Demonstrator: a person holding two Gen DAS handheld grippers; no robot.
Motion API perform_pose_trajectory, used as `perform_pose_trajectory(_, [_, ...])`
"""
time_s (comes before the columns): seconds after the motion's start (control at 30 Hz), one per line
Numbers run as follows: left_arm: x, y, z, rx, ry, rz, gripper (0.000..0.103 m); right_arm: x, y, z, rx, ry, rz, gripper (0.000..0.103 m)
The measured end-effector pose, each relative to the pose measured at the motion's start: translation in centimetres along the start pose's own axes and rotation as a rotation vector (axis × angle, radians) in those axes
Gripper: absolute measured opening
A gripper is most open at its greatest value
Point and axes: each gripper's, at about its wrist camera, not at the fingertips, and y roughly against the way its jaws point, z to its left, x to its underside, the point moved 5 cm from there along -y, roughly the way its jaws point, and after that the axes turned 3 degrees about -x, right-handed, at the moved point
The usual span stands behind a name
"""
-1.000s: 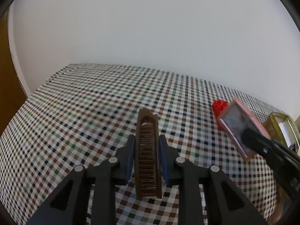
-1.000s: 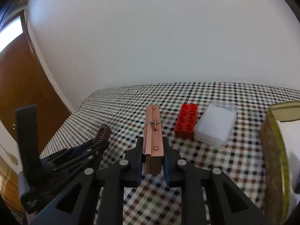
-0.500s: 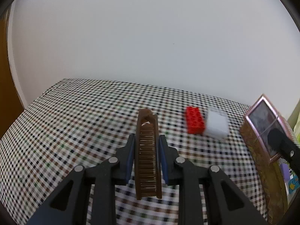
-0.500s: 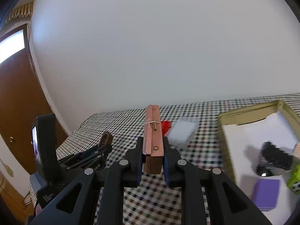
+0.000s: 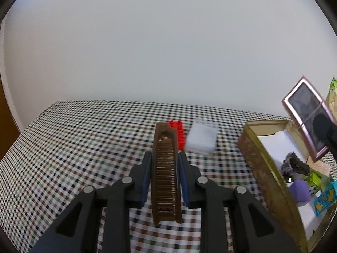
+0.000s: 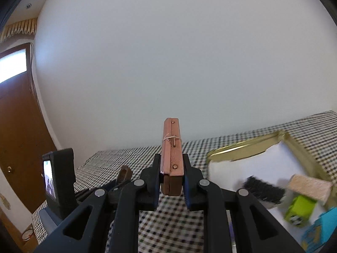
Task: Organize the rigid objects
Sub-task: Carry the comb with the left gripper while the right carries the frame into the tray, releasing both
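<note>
Comb (image 5: 166, 172), brown and toothed, sits clamped between the blue pads of your left gripper (image 5: 165, 175), its long axis running straight forward along the fingers, lifted clear of the checked tablecloth (image 5: 84, 147). Your right gripper (image 6: 171, 177) is closed on a copper-pink compact case (image 6: 171, 154) bound with a rubber band, held on edge with its long axis likewise pointing forward. The gold-rimmed box (image 5: 263, 168) stands at the right edge of the table with a white lining and already holds a black brush (image 6: 263, 189), a green block (image 6: 299, 208), a purple block (image 5: 299, 190) and a blue carton (image 6: 322, 229). In the right wrist view the box opening lies just ahead and to the right of the case, so your right hand is judged the nearer of the two; from the left gripper the box lies well to the right. A red brick (image 5: 178, 130) and a translucent white container (image 5: 201, 138) remain side by side on the cloth near the far edge, beyond the comb tip, apparently touching or nearly so.
</note>
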Motion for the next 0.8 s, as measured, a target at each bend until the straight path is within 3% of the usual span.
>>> perform_pose_trajectory(0.4, [-2.4, 2.0, -6.2, 0.083, -0.061, -0.056, 0.023, -2.9, 4.1, -8.2, 0.102, -0.064, -0.088, 0.019])
perform_pose_trajectory(0.8, [-2.7, 0.9, -14.7, 0.107, -0.197, -0.019, 0.023, -3.7, 4.1, -13.8, 0.200, -0.099, -0.015, 0.020])
